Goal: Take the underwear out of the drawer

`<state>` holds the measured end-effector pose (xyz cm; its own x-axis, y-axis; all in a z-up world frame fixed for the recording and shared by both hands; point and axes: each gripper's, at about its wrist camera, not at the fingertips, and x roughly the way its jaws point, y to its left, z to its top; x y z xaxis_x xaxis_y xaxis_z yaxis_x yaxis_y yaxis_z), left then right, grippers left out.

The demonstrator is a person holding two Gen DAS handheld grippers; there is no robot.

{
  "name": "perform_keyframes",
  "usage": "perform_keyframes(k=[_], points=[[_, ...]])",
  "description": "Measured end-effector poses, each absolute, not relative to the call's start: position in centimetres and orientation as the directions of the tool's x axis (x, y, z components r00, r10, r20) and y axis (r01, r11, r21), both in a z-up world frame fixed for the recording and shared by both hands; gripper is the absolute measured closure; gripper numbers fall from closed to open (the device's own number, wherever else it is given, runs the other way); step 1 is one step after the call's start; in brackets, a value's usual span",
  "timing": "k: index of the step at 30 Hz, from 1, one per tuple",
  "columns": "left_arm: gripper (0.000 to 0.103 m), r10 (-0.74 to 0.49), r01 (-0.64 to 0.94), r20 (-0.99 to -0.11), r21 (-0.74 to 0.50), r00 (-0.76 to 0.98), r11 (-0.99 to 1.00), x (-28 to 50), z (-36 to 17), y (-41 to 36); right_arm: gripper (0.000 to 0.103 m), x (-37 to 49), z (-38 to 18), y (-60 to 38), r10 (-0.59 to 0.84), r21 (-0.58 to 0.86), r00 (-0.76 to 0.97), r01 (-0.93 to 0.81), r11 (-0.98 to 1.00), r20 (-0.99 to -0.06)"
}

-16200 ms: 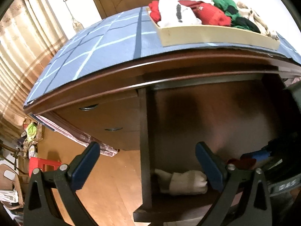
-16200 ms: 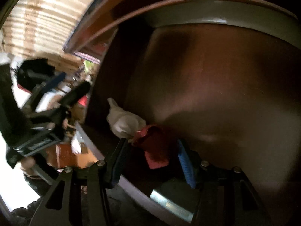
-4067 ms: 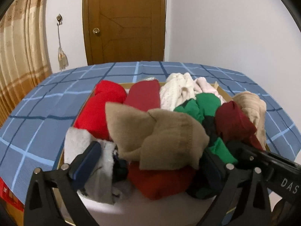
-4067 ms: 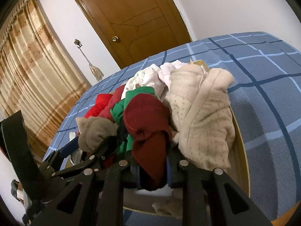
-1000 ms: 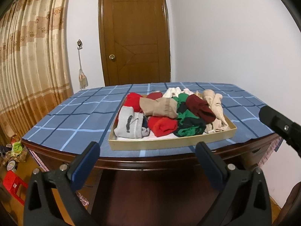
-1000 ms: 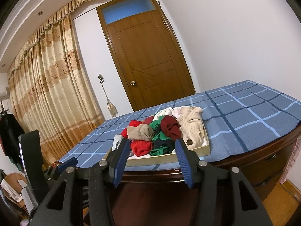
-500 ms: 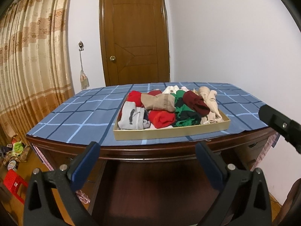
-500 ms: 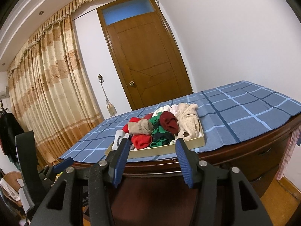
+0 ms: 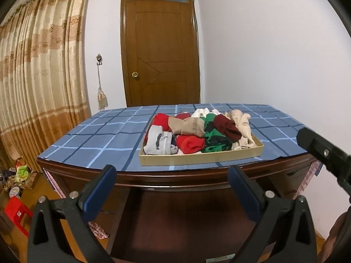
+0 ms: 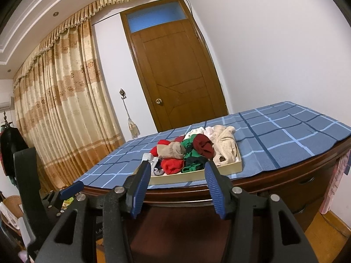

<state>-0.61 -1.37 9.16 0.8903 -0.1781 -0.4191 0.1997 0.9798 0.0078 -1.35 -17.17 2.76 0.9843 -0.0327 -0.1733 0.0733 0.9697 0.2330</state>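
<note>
A shallow tan tray [image 9: 197,158] sits on the blue checked tablecloth [image 9: 105,135] near the desk's front edge. It holds a pile of folded underwear [image 9: 197,131] in red, beige, green, dark red, grey and cream; the pile also shows in the right wrist view [image 10: 193,151]. My left gripper [image 9: 173,188] is open and empty, held back from the desk below the tray. My right gripper [image 10: 178,179] is open and empty, also in front of the desk edge. The drawer opening under the desktop [image 9: 179,214] is dark; its contents are hidden.
A wooden door [image 9: 160,54] stands behind the desk, curtains [image 9: 39,76] at the left. Side drawers with handles [image 10: 307,182] are at the desk's right. A red stool [image 9: 15,210] and clutter lie on the floor at left. The right gripper's body [image 9: 324,153] shows at right.
Both grippers have drawn back and risen slightly from the desk, so the tray looks a little lower and farther. Both stay open and empty.
</note>
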Motion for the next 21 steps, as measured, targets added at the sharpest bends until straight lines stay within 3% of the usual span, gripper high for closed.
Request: perform_keyframes(k=[2, 5, 21], points=[[0.0, -0.179, 0.193, -0.416, -0.007, 0.892, 0.981, -0.6, 9.29, -1.13, 0.047, -1.62, 2.68, -17.13, -0.042, 0.228, 0.984, 0.081, 0.97, -0.171], [0.0, -0.179, 0.19, -0.409, -0.015, 0.895, 0.982, -0.69, 9.44, -0.89, 0.029, -2.01, 2.56, -17.41, -0.065, 0.233, 0.986, 0.101, 0.967, -0.156], [0.0, -0.175, 0.197, -0.376, 0.022, 0.91, 0.98, -1.43, 9.9, -1.18, 0.028, -2.45, 2.77, -17.29, -0.073, 0.229, 0.987, 0.105, 0.968, -0.143]])
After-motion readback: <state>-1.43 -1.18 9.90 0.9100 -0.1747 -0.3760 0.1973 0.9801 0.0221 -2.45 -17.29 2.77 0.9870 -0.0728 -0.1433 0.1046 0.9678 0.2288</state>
